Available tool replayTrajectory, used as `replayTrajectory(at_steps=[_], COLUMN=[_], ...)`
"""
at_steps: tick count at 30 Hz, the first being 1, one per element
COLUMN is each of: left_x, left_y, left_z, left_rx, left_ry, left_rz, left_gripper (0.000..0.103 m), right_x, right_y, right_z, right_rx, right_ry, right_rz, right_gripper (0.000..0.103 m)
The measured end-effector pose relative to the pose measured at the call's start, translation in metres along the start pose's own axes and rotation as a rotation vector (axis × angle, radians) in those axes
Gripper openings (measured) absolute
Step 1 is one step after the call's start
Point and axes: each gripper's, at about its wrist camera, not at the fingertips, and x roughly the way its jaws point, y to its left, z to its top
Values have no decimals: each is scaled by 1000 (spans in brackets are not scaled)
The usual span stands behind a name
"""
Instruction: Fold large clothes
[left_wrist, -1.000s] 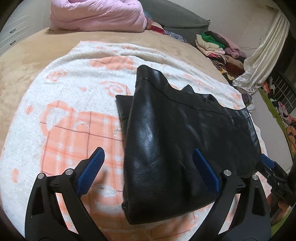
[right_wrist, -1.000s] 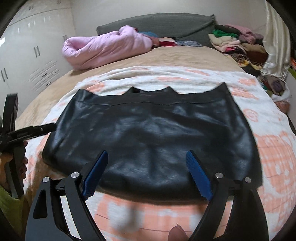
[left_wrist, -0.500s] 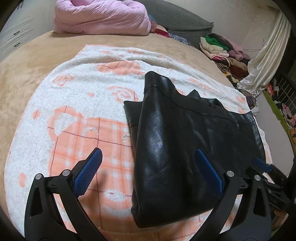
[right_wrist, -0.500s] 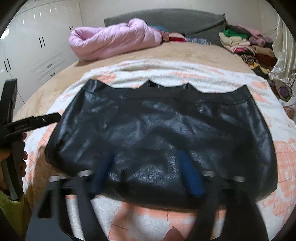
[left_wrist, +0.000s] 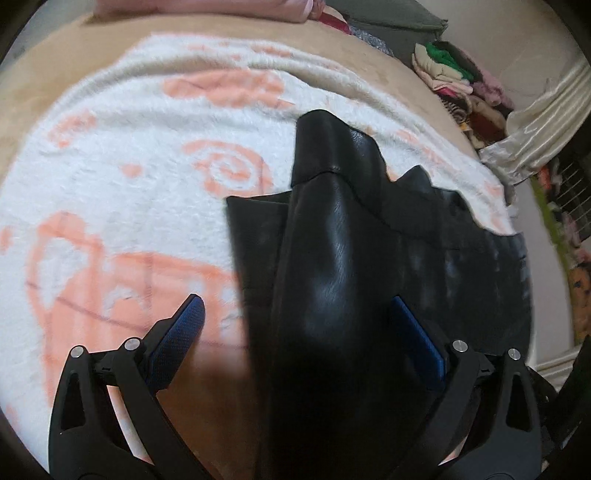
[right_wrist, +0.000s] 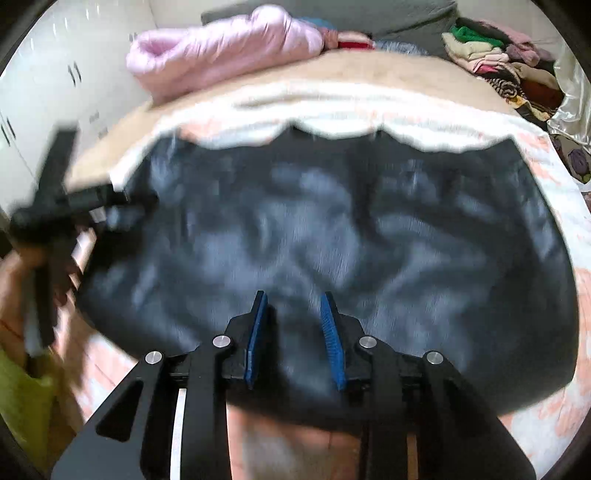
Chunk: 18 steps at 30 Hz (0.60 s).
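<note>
Light: soft and even indoors as I see it.
Glare: sheen on my black leather garment (left_wrist: 332, 258).
Blur: strong smear in my right view.
Edges: fisheye bending, dark corners.

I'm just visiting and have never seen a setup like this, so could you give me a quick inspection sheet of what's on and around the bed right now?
Surface: white and peach blanket spread over a tan bedcover.
Job's things: black leather garment lying flat on the blanket, one side folded over.
Clutter: pink quilt bundled at the head of the bed.
Grippers: left hand-held gripper wide open over the garment's near end; right hand-held gripper has just been closing, garment's near edge between its pads; contact is too blurred to confirm.
Cables: nothing seen.
Surroundings: stacked clothes, cream curtain, white wardrobe.
</note>
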Motion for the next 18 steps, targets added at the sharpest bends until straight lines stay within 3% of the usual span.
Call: replayTrajectory(at_steps=[1,2,8,12,15,18], left_x=[2,4,-13,-26,-30,-29], left_y=[1,-1,-12,-19,-24,-24], left_z=[2,3,2,7,9,9], left_rx=[-6,-7,35,43,52,49], left_ry=[2,4,-51,-86,-102,-101], left_rz=[-27,-41,-73,-127,-146,-136], left_gripper=[74,67,37,30,26,26], right_x=[-1,0,39,94,107,89], right_y=[-2,-3,-13,-23,-24,-28], right_z=[11,23,88,93,84,85], right_rx=[-1,-8,23,32,30,28], right_ry=[-19,-34,-40,96,83,59], right_rz=[-15,-35,-57,-96,-114,-78], right_gripper=[29,29,29,28,30,28])
